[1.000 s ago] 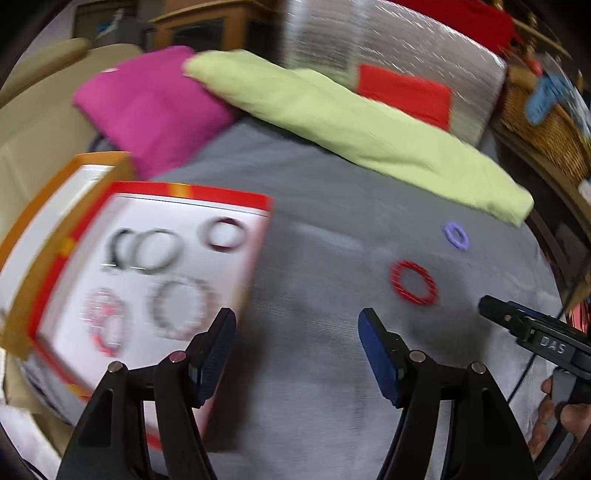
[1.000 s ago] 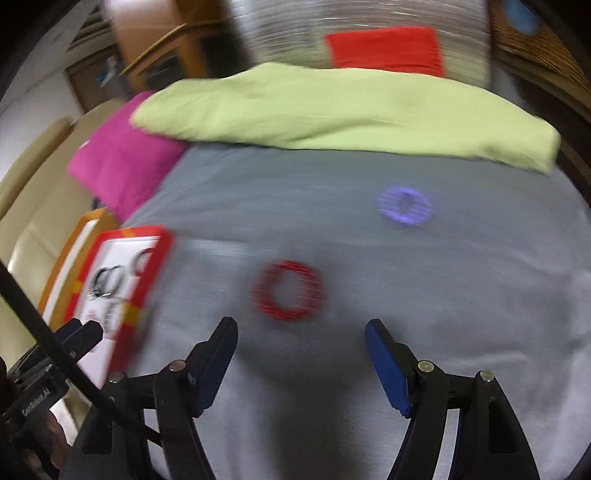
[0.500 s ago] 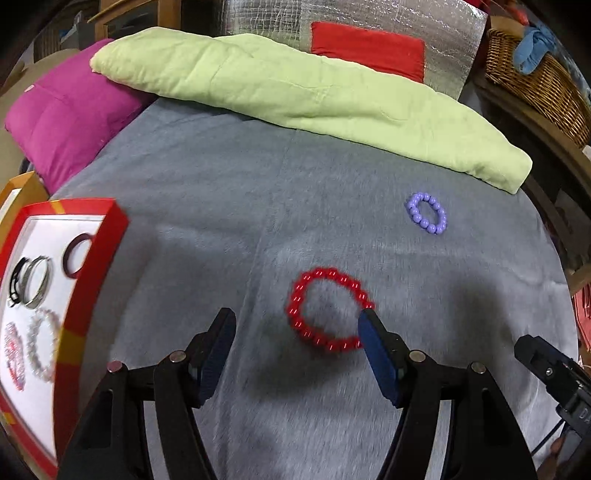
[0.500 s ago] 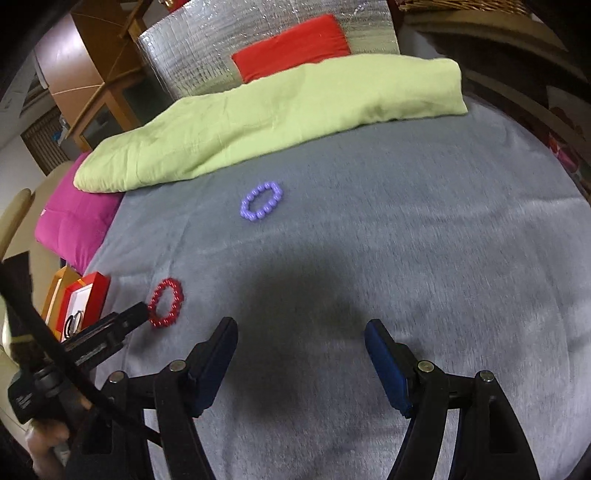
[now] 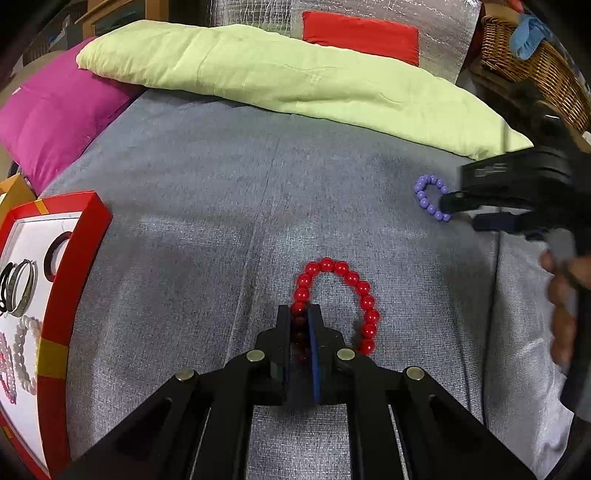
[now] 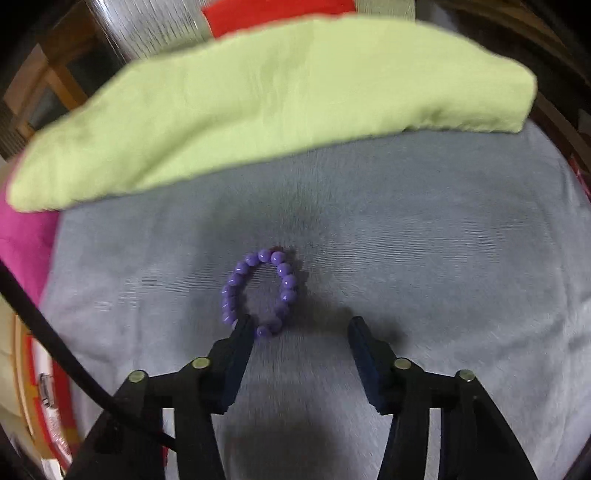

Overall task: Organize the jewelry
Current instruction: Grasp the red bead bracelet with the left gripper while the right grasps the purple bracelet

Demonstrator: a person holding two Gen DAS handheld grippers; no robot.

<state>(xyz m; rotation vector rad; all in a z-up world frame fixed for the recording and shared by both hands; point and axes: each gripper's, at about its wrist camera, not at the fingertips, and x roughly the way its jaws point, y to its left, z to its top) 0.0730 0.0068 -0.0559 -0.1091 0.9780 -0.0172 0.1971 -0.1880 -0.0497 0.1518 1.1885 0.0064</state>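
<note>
A red bead bracelet (image 5: 364, 295) lies on the grey cloth. My left gripper (image 5: 300, 312) is shut on its near left side. A purple bead bracelet (image 5: 424, 195) lies further right; in the right wrist view this purple bracelet (image 6: 284, 280) sits just ahead of my open right gripper (image 6: 301, 326), whose left finger (image 6: 238, 339) touches its near edge. The right gripper also shows in the left wrist view (image 5: 476, 210). A red-rimmed white tray (image 5: 79, 251) at the left holds several bracelets and bangles.
A light green cushion (image 5: 295, 77) and a pink cushion (image 5: 55, 114) line the far side of the cloth. A wicker basket (image 5: 535, 62) stands at the far right. A silver panel with a red patch (image 5: 358, 29) stands behind.
My left gripper moved forward and shut on the red bracelet. My right gripper swung left and forward up to the purple bracelet and stays open.
</note>
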